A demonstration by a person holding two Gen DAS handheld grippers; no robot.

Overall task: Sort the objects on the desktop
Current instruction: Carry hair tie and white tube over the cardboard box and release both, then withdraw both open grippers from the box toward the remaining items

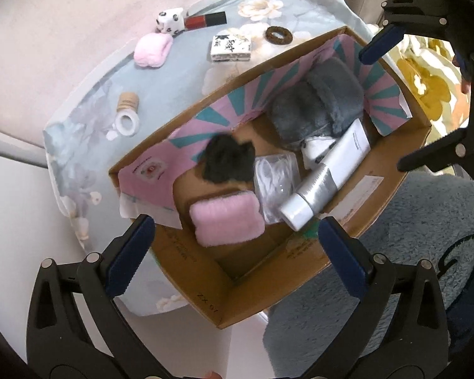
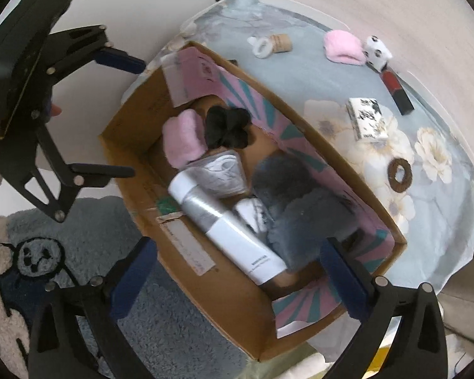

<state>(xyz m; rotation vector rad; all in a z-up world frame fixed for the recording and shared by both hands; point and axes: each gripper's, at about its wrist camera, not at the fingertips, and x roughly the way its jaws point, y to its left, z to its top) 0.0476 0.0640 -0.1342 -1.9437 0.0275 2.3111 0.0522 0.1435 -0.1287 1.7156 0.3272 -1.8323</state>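
Brown cardboard box (image 1: 391,195) sits on the flowered cloth (image 1: 88,132) covering the tabletop, and both grippers point down over it. The left gripper (image 1: 233,246) has its jaws spread wide with nothing between them, above a pink pad (image 1: 226,222) lying inside the box. The right gripper (image 2: 237,268) is likewise spread and empty, over a white and silver tube (image 2: 224,224) and a grey furry pouch (image 2: 303,208). Also in the box are a black fluffy piece (image 1: 229,162) and a clear plastic packet (image 1: 276,178). Outside on the cloth lie a second pink pad (image 1: 151,50), a spotted cube (image 1: 170,20), a red and black tube (image 1: 207,19), a black-and-white small box (image 1: 231,48), a brown ring (image 1: 278,34), a cork-coloured cylinder (image 1: 128,99) and a white ring (image 1: 128,123).
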